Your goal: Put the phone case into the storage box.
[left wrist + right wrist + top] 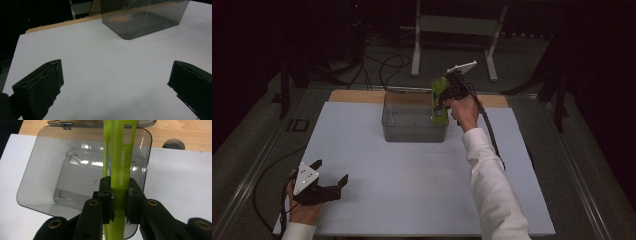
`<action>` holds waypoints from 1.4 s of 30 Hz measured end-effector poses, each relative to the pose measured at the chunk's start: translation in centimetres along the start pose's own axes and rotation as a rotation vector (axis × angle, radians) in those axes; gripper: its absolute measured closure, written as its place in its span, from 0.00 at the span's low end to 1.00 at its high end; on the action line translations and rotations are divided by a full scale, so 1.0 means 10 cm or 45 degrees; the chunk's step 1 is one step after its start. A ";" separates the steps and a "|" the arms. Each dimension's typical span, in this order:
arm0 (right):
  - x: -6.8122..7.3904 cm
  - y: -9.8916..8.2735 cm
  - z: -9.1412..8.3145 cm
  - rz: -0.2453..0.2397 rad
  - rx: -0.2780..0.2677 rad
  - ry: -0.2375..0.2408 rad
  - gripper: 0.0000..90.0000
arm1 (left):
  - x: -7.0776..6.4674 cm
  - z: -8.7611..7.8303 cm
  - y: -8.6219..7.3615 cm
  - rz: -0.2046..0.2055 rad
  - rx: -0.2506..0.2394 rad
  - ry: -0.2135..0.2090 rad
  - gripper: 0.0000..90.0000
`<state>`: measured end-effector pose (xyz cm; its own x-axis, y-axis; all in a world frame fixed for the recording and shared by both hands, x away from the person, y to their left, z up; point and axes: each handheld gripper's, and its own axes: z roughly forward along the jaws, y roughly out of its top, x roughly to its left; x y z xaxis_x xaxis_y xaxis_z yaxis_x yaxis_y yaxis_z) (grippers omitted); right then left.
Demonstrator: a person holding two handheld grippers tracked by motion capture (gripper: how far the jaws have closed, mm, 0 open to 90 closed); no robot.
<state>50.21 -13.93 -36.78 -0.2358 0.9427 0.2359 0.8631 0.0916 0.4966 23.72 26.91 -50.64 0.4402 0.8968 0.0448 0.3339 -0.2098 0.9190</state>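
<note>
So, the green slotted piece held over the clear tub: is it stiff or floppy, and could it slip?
The green slotted piece is probably stiff: it stands straight above the right gripper without sagging. It looks light, being thin and full of slots. Its smooth surface may slide a little between the pads. The clear tub is below it.

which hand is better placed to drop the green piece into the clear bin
Right. The right gripper is shut on the green piece and holds it directly over the clear bin. The left gripper sits open near the table's front edge, far from the bin.
</note>
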 end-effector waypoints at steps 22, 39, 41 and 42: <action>0.02 0.01 0.18 0.016 0.039 -0.022 0.86 | 0.01 0.00 0.00 0.000 -0.001 0.000 0.00; 0.03 0.01 0.30 0.022 0.077 -0.051 0.86 | 0.01 0.00 0.00 -0.002 -0.003 -0.001 0.00; 0.03 0.01 0.31 0.021 0.078 -0.051 0.86 | 0.01 0.00 0.00 -0.002 -0.003 -0.002 0.00; 0.03 0.01 0.31 0.019 0.080 -0.053 0.86 | 0.01 0.00 0.00 -0.002 -0.003 -0.002 0.00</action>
<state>51.65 -12.65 -39.26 -0.2051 0.9565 0.2077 0.8930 0.0960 0.4396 23.74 26.99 -50.65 0.4409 0.8965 0.0430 0.3323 -0.2075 0.9201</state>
